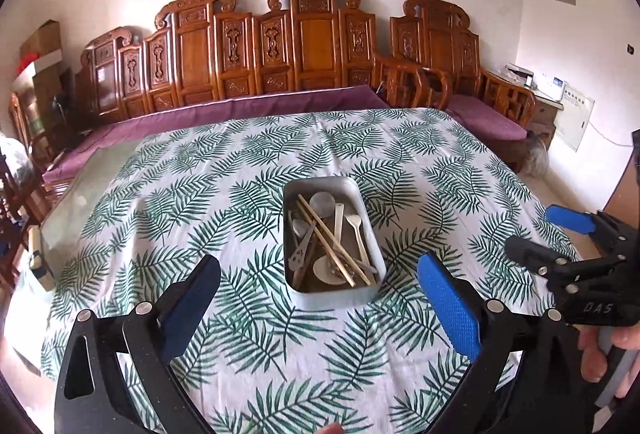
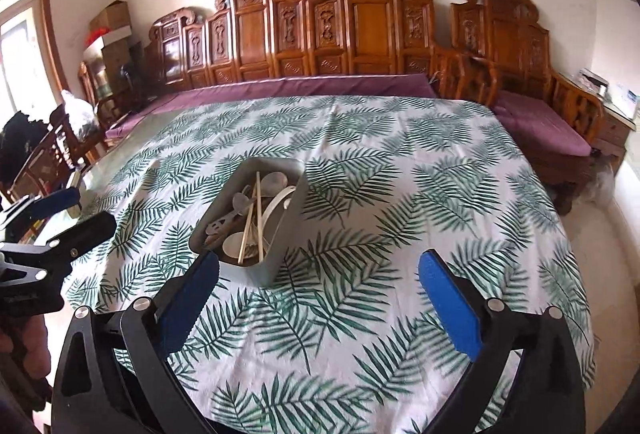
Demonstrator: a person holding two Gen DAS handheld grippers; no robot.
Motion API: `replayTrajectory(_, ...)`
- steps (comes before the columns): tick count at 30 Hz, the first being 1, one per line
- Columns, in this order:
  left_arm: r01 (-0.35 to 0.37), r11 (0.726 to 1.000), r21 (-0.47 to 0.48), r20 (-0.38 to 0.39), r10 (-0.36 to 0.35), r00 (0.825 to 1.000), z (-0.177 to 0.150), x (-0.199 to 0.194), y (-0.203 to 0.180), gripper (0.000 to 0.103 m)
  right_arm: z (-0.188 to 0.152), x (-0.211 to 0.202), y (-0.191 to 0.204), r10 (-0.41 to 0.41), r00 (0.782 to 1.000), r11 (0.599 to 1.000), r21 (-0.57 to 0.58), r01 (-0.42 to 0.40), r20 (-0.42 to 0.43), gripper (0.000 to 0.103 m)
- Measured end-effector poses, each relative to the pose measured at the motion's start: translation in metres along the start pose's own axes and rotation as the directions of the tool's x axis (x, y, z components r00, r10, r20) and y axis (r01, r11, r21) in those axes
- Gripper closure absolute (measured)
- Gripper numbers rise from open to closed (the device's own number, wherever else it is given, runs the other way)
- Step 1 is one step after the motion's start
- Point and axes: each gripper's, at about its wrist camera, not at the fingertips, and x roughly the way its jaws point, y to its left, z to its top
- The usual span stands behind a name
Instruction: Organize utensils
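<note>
A grey rectangular tin [image 1: 298, 300] stands on the leaf-print tablecloth [image 1: 240, 154], also in the right wrist view [image 2: 294, 210]. It holds wooden chopsticks [image 1: 334, 238], white spoons [image 1: 358, 230] and metal utensils, all jumbled. My left gripper [image 1: 320, 298] is open and empty, held just in front of the tin. My right gripper [image 2: 320, 298] is open and empty, to the right of and nearer than the tin; it also shows at the right edge of the left wrist view [image 1: 536, 230]. The left gripper shows at the left edge of the right wrist view [image 2: 80, 214].
A carved wooden bench [image 1: 280, 46] with purple cushions runs behind the table. A bare glass strip of the table [image 1: 68, 202] shows at the left. Wooden chairs [image 2: 48, 158] and boxes stand at far left. A side cabinet [image 1: 548, 110] stands at the right.
</note>
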Motion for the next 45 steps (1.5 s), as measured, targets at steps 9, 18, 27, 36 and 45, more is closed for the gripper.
replayTrajectory(9,-0.003,1.0,0.02,0.062,0.001,0.998,0.008,-0.052,-0.016,0.008,0.001,-0.067,0.004,-0.025,0.99,1.0,-0.003,0.026,0.137,0.002)
replayTrajectory(18,-0.017,1.0,-0.015,0.144,0.019,0.989,0.023,-0.104,-0.023,0.008,0.011,-0.127,0.008,-0.027,0.966,1.0,-0.004,0.029,0.257,0.002)
replayTrajectory(27,-0.032,0.999,-0.014,0.203,0.034,0.979,0.025,-0.131,-0.025,0.008,0.012,-0.152,0.006,-0.031,0.953,1.0,0.009,0.029,0.301,0.002)
replayTrajectory(36,-0.032,0.999,-0.022,0.214,0.036,0.976,0.024,-0.134,-0.025,0.008,0.011,-0.155,0.006,-0.037,0.952,0.999,0.01,0.035,0.305,0.002)
replayTrajectory(45,-0.032,0.999,-0.023,0.216,0.036,0.976,0.024,-0.135,-0.025,0.008,0.009,-0.157,0.01,-0.039,0.952,0.999,0.008,0.039,0.303,0.002)
